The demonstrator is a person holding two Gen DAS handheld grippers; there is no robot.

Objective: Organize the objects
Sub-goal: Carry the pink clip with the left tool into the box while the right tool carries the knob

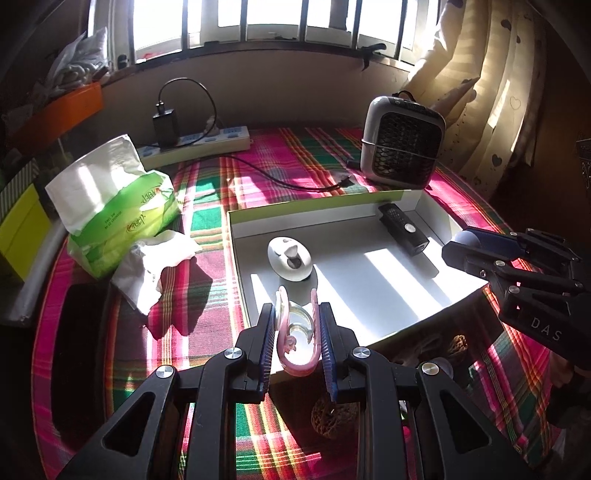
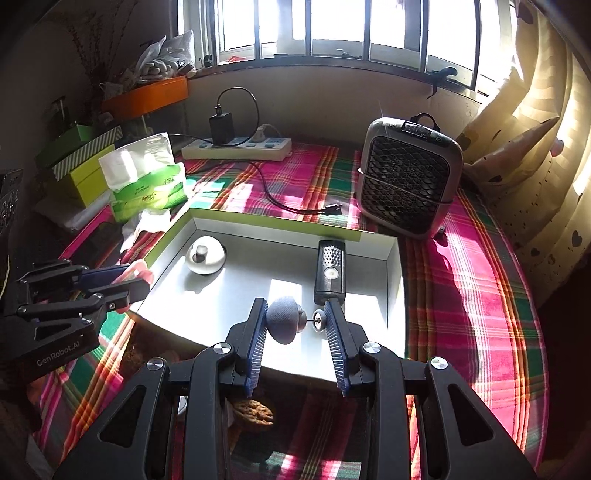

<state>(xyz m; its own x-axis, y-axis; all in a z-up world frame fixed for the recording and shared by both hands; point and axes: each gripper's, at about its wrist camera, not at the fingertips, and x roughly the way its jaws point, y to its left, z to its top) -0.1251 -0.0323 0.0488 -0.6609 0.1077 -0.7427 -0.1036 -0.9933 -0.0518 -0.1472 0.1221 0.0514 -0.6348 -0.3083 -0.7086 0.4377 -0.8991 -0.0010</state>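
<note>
Two pairs of tongs hang over a bench spread with a pink, green and red plaid cloth (image 2: pixel 480 295), lit in bars by a barred window (image 2: pixel 332 26) behind.

Largest on the cloth is a shallow white box (image 2: pixel 236 295) with a lime-green outer wall, open at the top and lying in the middle of the bench. Behind its far right corner stands a grey desk fan (image 2: pixel 408 181) with a black honeycomb grille, upright and apart from the box. To the box's left sits a green and white tissue pack (image 1: pixel 118 206), torn open, with a crumpled tissue (image 1: pixel 155 266) just in front of it. A white power strip (image 2: pixel 236 147) lies along the back wall with a black charger (image 2: pixel 221 127) plugged in; a black cable (image 1: pixel 288 181) trails across the cloth.

Inside the box, a black remote-like device (image 2: pixel 330 271) lies near the right wall, and a white oval holder (image 1: pixel 290 258) sits toward the back left.

The left tongs (image 1: pixel 297 332) stand narrow, pads pressed on a pink hair claw clip (image 1: pixel 297 332) held above the box's near edge. The right tongs (image 2: pixel 297 321) grip a grey domed knob on a thin metal pin (image 2: pixel 282 319), also over the near edge of the box.

Smallest, brown wrinkled walnut-like nuts (image 2: pixel 253 413) lie on the cloth below the tongs.
</note>
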